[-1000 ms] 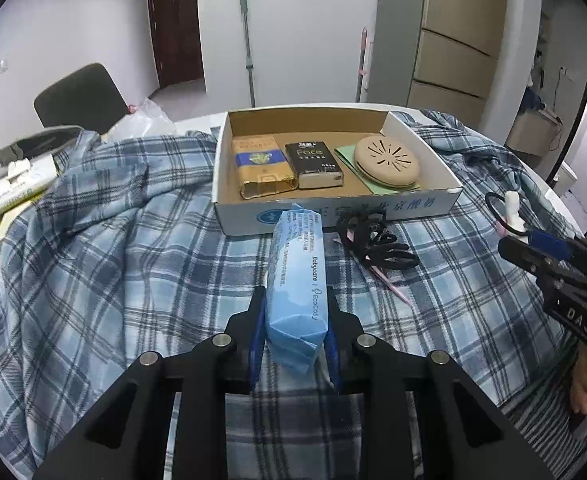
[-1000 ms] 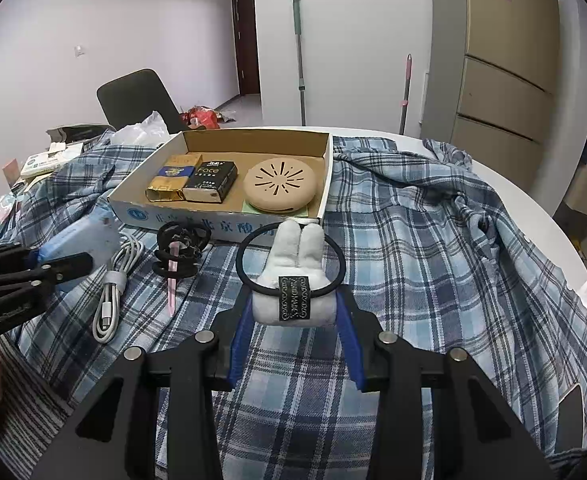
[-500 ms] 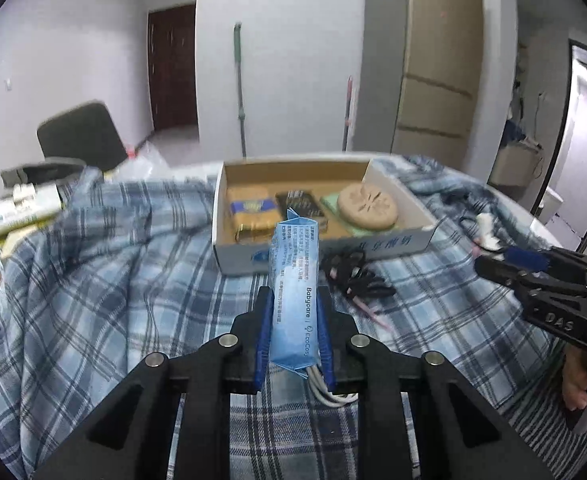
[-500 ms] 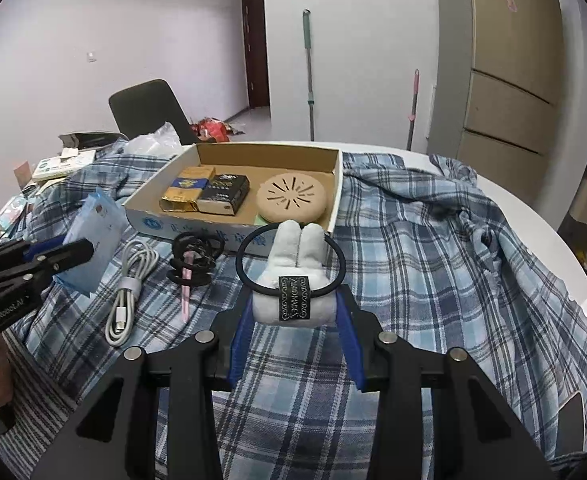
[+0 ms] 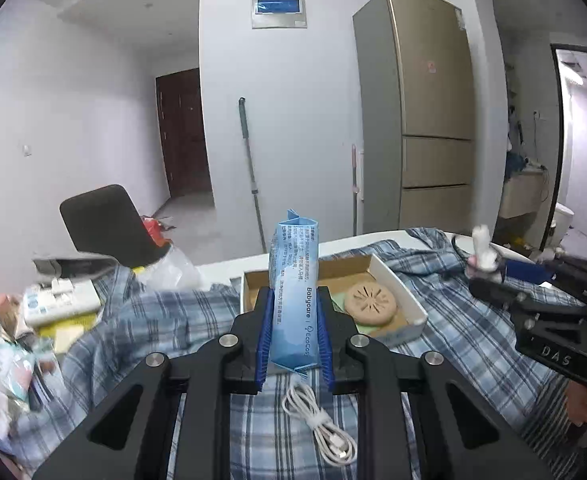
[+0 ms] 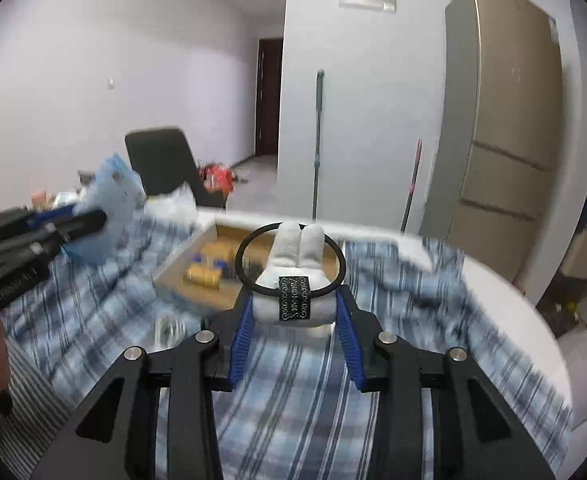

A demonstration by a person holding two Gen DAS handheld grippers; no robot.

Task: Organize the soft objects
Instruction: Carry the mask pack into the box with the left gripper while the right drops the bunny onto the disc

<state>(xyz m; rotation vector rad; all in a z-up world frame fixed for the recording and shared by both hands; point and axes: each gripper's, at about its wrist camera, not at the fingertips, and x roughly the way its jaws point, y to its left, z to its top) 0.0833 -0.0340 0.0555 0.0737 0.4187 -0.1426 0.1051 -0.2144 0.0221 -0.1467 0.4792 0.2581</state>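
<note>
We see a blue and white checked cloth (image 5: 165,332), a light blue packet (image 5: 293,300) with dark print, a white plush toy (image 6: 293,276) on a black ring (image 6: 249,252), a brown cardboard box (image 5: 397,280), a tan round disc (image 5: 369,303) and a white cable (image 5: 321,424).

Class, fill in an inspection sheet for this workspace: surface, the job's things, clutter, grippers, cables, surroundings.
Surface: blue plaid cloth over a white table.
Job's things: blue tissue pack; white plush hair tie; cardboard box holding a round tan disc and small packs.
Clutter: packets and papers at the left edge.
Grippers: left gripper shut on the tissue pack; right gripper shut on the hair tie.
Cables: coiled white cable on the cloth.
Surroundings: fridge, mop, dark chair, door.
</note>
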